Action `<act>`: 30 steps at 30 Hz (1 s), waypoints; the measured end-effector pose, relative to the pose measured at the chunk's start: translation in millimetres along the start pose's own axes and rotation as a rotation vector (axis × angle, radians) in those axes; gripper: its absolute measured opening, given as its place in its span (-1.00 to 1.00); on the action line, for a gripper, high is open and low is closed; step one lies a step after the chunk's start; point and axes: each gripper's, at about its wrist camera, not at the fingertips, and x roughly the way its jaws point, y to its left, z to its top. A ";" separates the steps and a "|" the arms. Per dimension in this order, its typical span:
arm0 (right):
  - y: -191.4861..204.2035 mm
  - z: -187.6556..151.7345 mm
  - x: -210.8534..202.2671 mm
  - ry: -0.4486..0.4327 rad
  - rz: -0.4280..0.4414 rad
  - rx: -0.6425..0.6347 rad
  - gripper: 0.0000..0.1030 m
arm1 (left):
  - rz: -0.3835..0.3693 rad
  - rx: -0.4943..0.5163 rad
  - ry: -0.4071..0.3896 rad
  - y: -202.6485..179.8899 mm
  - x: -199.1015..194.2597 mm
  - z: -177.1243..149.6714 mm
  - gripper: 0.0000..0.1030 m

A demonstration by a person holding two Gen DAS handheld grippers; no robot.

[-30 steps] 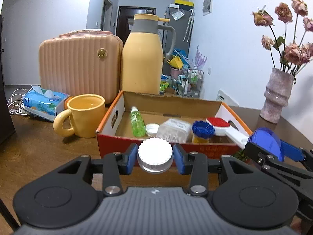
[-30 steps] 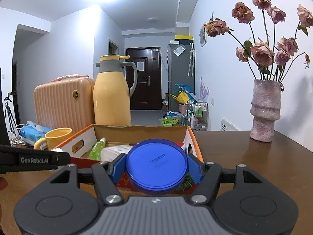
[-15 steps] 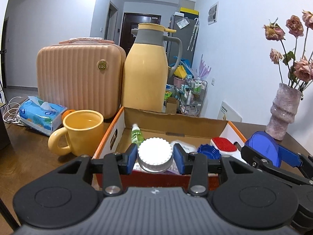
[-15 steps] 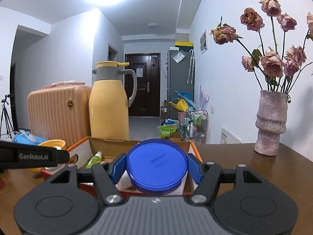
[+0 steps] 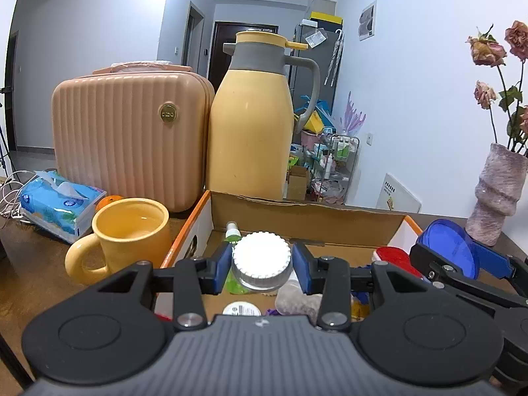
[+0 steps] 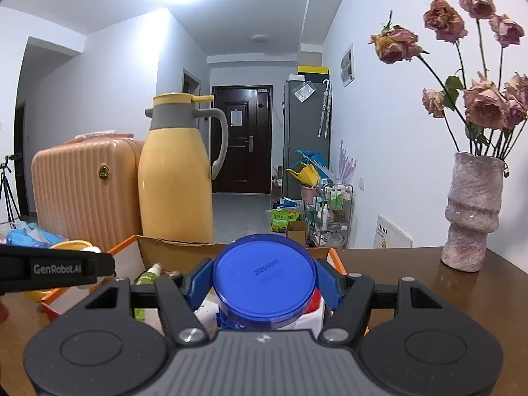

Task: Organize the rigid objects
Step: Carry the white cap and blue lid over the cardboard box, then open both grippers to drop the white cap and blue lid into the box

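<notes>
My left gripper [image 5: 262, 262] is shut on a small clear jar with a white ribbed cap [image 5: 261, 256] and holds it above the near part of the open cardboard box [image 5: 307, 216]. My right gripper [image 6: 264, 285] is shut on a jar with a blue lid [image 6: 263, 279] and holds it over the box's right half [image 6: 171, 247]; it also shows in the left wrist view [image 5: 452, 252]. In the box lie a green bottle [image 5: 232, 231], a red-topped item [image 5: 394, 257] and other small containers, partly hidden by the grippers.
A yellow mug [image 5: 127, 231] stands left of the box, with a blue tissue pack [image 5: 59, 204] further left. A peach case [image 5: 132, 132] and a yellow thermos jug [image 5: 252, 122] stand behind. A pink vase with dried roses [image 6: 472, 214] is on the table at the right.
Both grippers have moved forward, from in front of the box's near wall to over the box, still holding their jars. The box and the things behind it look closer.
</notes>
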 end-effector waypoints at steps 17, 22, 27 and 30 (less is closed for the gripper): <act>5.1 8.1 47.3 0.049 -0.018 -0.041 0.27 | 0.027 0.032 0.000 -5.2 43.6 11.8 -0.20; 5.3 10.5 57.6 0.066 -0.021 -0.047 0.27 | 0.032 0.037 0.009 -4.5 53.4 12.9 -0.20; 5.2 11.8 63.5 0.079 -0.024 -0.057 0.28 | 0.045 0.045 0.023 -2.7 58.2 13.8 -0.09; 2.5 11.8 64.4 0.086 -0.025 -0.048 0.63 | 0.057 0.027 0.021 0.8 57.5 14.7 0.52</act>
